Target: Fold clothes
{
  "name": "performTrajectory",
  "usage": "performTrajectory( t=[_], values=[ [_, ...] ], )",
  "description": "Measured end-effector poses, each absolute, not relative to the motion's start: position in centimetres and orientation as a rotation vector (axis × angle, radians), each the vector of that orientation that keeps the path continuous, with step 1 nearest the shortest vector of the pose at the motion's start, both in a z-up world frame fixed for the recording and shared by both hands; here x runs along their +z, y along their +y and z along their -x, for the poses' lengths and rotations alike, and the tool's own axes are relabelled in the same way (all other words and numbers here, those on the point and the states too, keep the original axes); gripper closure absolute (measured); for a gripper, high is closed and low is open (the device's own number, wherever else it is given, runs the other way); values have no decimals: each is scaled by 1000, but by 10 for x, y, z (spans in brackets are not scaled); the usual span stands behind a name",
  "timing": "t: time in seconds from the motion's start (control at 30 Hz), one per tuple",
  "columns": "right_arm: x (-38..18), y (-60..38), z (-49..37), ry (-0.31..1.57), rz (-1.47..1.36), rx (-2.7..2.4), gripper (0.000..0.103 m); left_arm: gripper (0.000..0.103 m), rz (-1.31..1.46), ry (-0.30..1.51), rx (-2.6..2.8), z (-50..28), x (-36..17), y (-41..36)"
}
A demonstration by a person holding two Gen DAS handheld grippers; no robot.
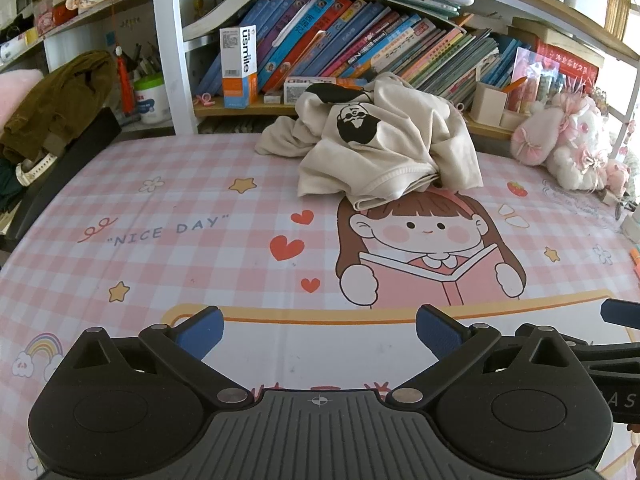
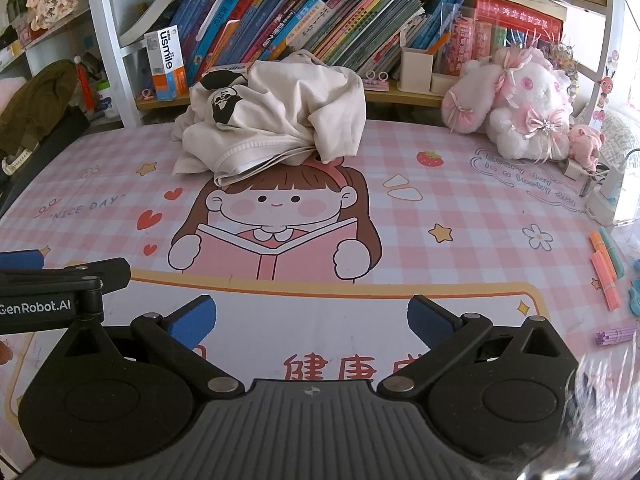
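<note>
Over the desk's near edge, the left gripper (image 1: 319,330) and the right gripper (image 2: 312,320) hover side by side, each spread wide and empty (probably poised for a first reach), since the shirt (image 1: 380,144) lies crumpled at the far edge against the bookshelf (image 1: 360,40).

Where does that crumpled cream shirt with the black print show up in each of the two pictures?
Left wrist view: cream shirt lies upper centre, just right of middle.
Right wrist view: cream shirt lies upper centre, left of middle.
Shared landmark: usmile box on the shelf, left of the shirt.
</note>
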State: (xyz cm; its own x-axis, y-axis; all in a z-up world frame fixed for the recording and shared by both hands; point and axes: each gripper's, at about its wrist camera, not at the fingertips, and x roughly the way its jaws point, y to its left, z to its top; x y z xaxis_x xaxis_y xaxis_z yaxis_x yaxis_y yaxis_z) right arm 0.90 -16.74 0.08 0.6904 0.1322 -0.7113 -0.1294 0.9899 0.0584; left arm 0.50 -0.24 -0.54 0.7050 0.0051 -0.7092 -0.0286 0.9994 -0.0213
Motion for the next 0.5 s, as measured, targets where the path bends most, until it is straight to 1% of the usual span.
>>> performTrajectory(
  t=[0.5],
  values=[
    [1,-168,-9,798,-5,147,0,0,27,792,19,-5,-4,-1]
  ],
)
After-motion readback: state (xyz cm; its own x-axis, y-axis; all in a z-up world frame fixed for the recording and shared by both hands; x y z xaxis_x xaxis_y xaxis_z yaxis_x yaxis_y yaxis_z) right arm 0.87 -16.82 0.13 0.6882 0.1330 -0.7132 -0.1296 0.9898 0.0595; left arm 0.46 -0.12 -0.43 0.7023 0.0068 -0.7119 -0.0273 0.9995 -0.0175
